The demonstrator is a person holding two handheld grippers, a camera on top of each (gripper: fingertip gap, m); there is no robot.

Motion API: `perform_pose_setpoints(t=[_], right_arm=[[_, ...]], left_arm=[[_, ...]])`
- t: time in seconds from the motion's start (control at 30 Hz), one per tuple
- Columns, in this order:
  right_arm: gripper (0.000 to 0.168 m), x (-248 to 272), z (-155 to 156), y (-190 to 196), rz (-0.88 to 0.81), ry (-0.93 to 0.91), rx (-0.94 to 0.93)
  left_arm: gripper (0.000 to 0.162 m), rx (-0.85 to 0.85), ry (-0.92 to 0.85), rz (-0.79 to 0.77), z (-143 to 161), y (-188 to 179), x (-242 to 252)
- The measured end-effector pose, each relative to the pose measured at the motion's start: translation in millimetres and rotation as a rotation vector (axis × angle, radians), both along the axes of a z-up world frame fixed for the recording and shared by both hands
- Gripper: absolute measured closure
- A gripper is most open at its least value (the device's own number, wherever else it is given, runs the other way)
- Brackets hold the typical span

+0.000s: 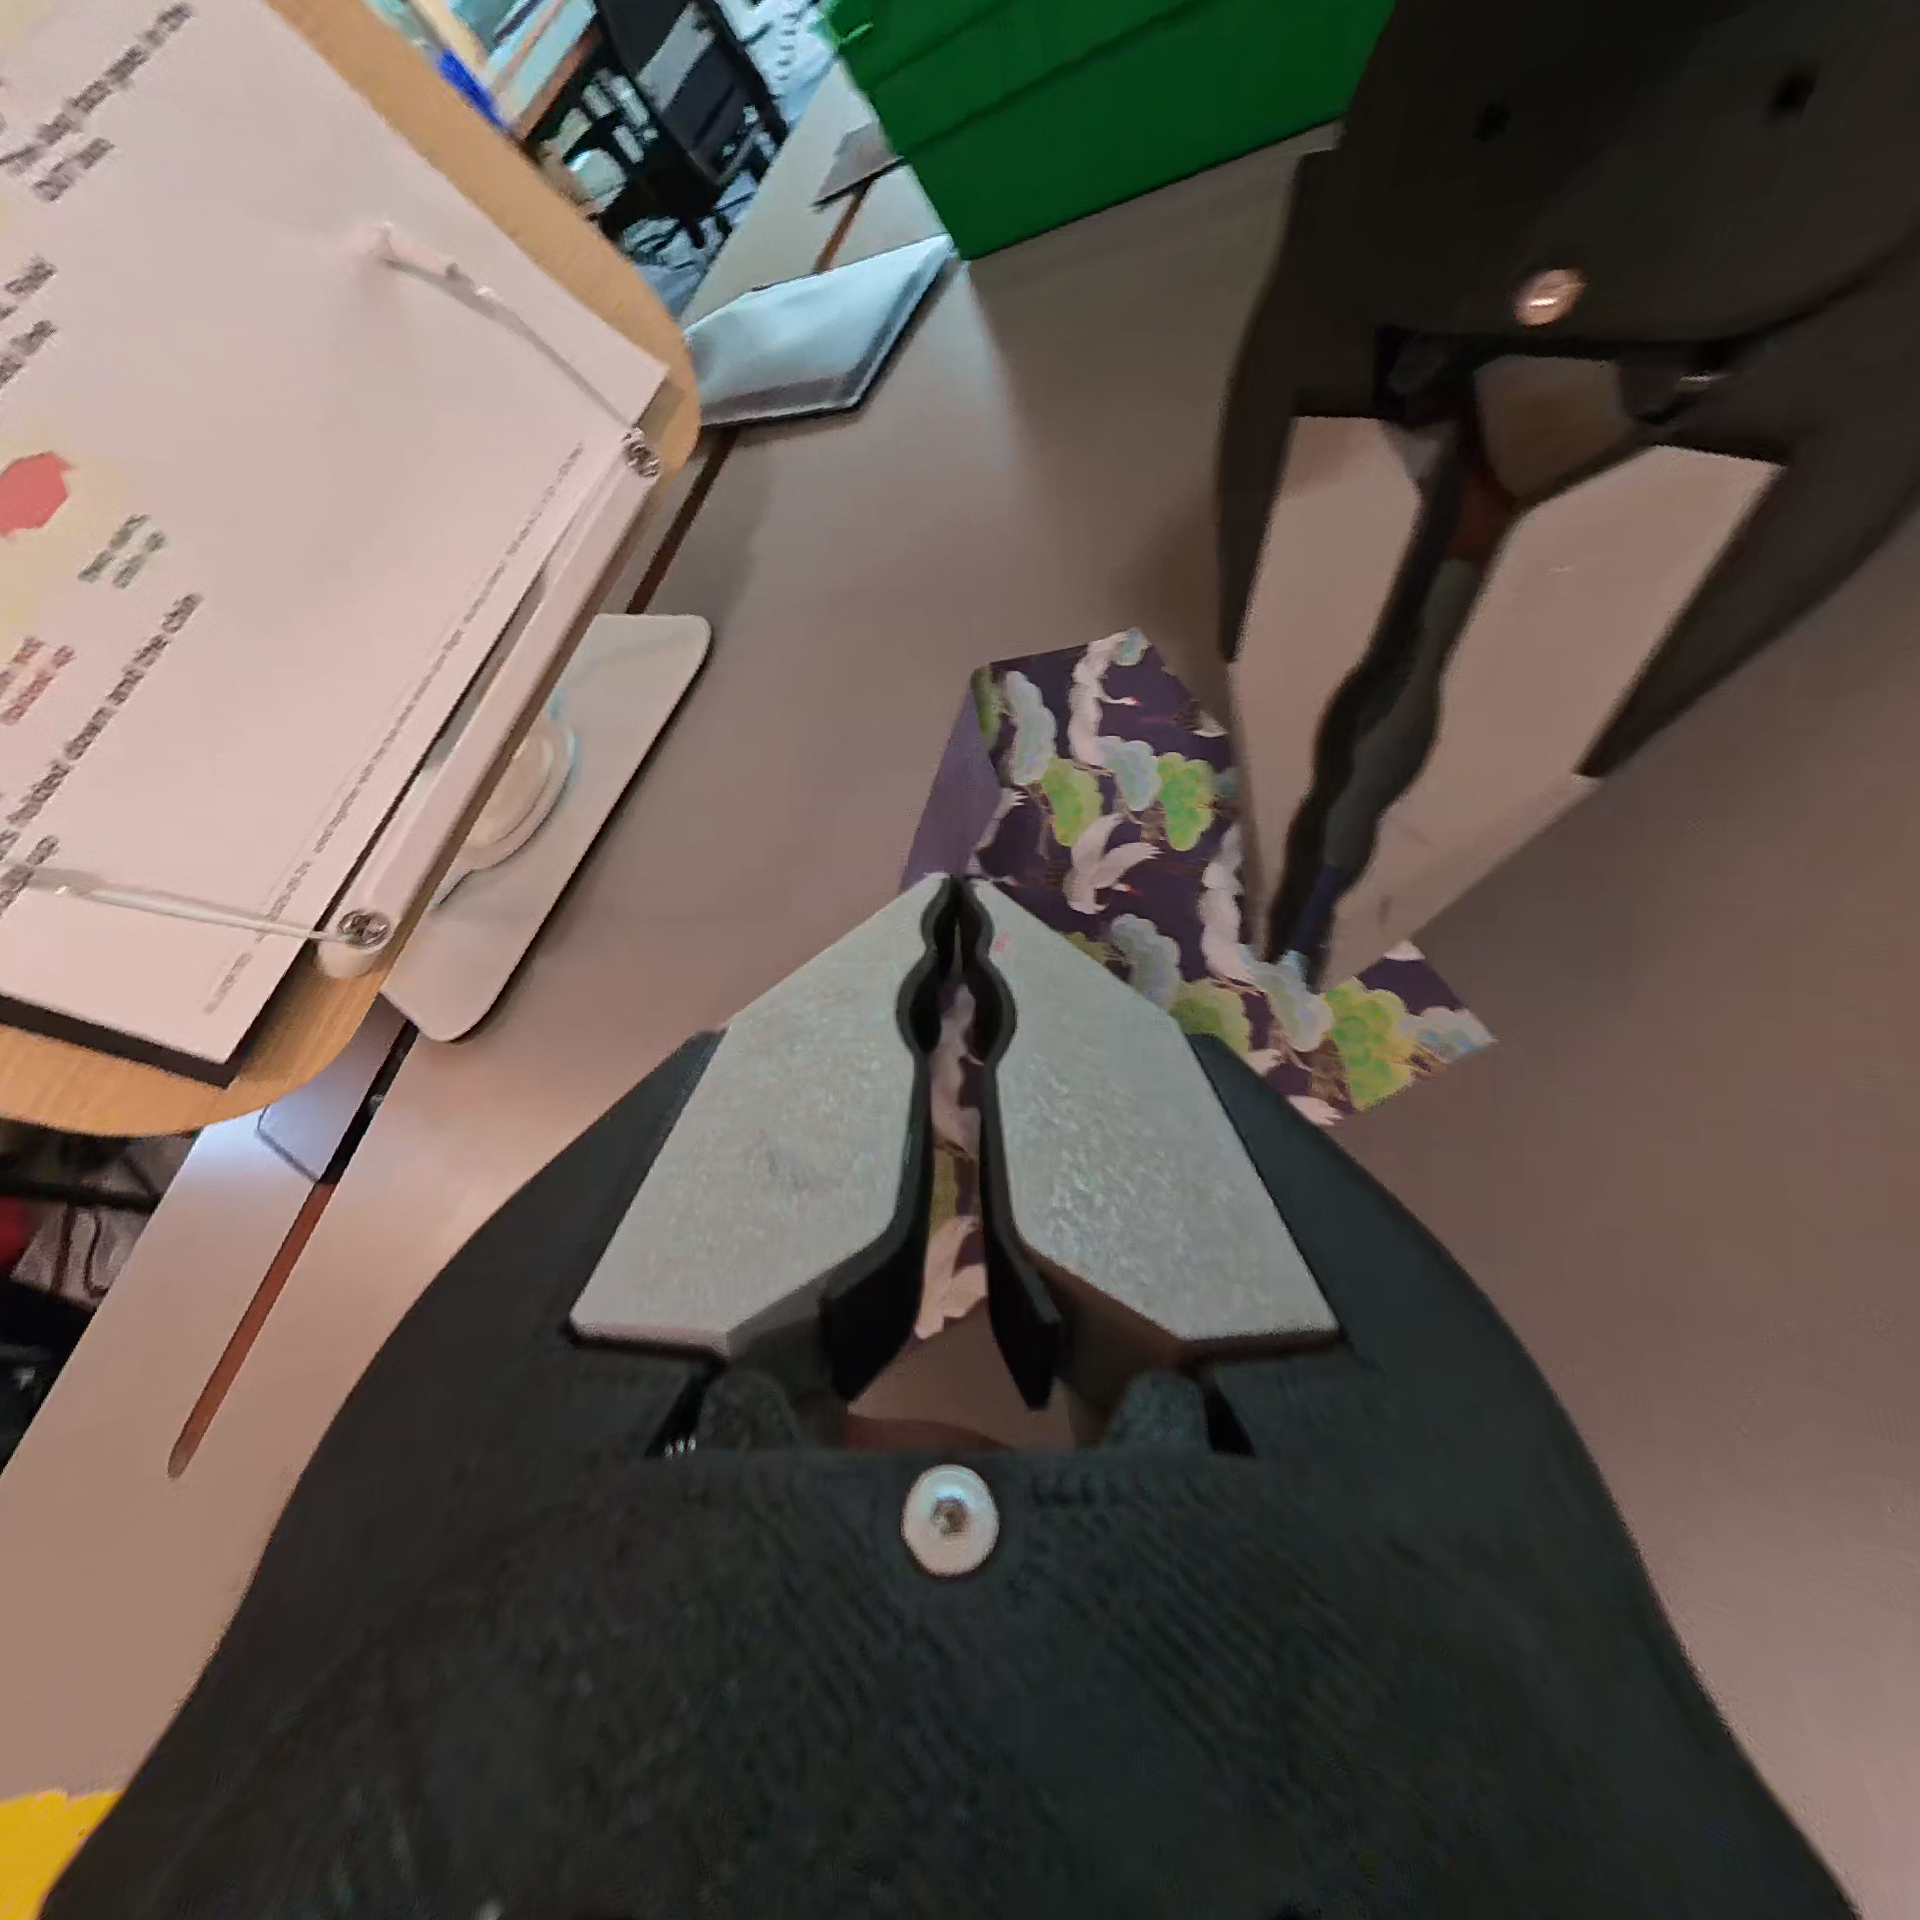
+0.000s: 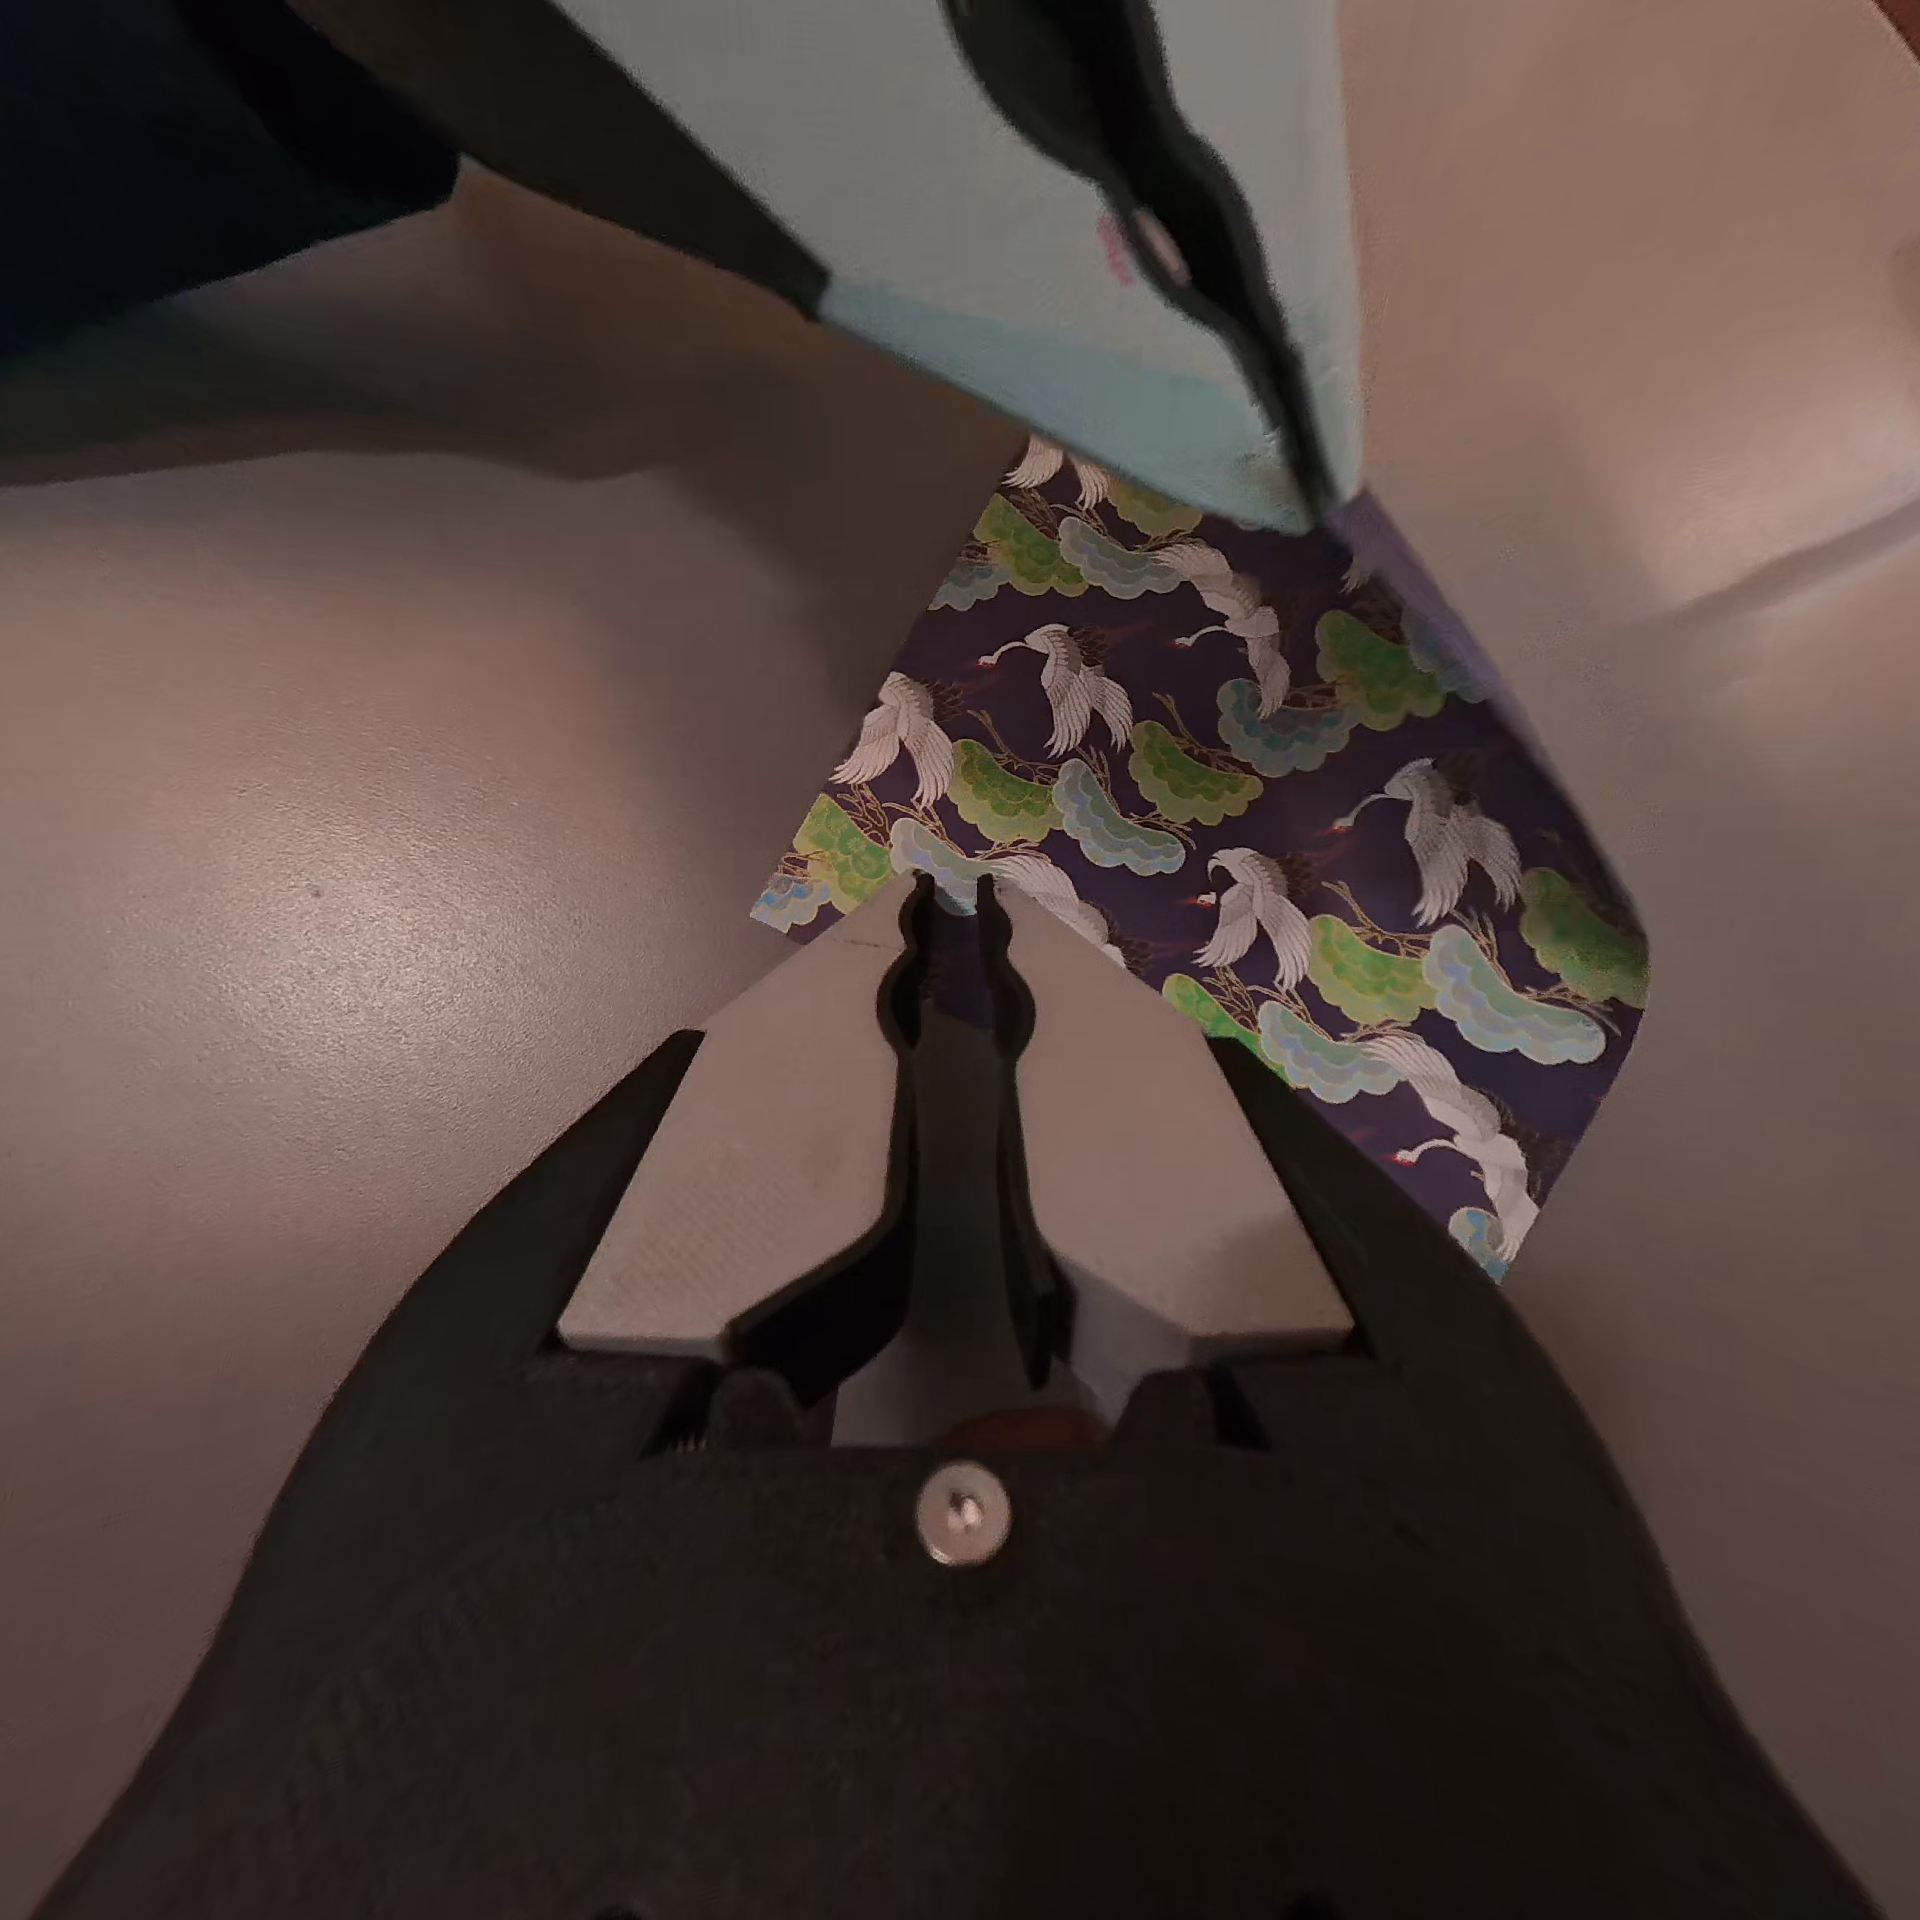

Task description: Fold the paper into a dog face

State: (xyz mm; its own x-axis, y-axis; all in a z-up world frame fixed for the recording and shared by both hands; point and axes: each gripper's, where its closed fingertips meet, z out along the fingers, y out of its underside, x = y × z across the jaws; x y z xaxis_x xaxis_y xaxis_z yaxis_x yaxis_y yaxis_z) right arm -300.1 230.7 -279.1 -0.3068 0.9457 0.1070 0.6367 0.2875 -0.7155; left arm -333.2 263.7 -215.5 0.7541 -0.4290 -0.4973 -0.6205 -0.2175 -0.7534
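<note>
Desk (image 1: 1039,436) surface, pale and bare across most of both views, carries the work; open room lies to the near side and to the right, while the left edge is crowded by a wooden document stand (image 1: 343,582) holding printed sheets, with a green box (image 1: 1091,114) and a grey pad (image 1: 821,332) toward the far edge. Crane-patterned origami paper (image 2: 1247,810) lies mid-desk, partly lifted, one flap showing its plain violet back. Judged progress: early, with perhaps a first fold begun; ears and muzzle folds remain. Left tongs (image 1: 956,894) are pressed together, pinching the paper at one corner. Right tongs (image 2: 956,883) are nearly closed, apparently nipping the opposite edge, though contact is not certain.
</note>
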Motion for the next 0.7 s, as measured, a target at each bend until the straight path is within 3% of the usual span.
perform_pose_setpoints(t=[0.2,0.5,0.7], right_arm=[[0.165,-0.2,0.0,12.9,-0.035,0.008,0.035],[0.164,-0.7,0.1,16.8,-0.044,0.012,-0.026],[0.16,0.4,0.6,20.2,-0.04,0.017,-0.003]], left_arm=[[0.162,-0.024,0.05,-0.123,-3.1,-15.9,17.4],[0.162,-0.14,0.2,-0.176,-44.3,-16.7,30.7],[0.162,-0.147,0.185,-0.207,-43.4,-22.1,33.0]])
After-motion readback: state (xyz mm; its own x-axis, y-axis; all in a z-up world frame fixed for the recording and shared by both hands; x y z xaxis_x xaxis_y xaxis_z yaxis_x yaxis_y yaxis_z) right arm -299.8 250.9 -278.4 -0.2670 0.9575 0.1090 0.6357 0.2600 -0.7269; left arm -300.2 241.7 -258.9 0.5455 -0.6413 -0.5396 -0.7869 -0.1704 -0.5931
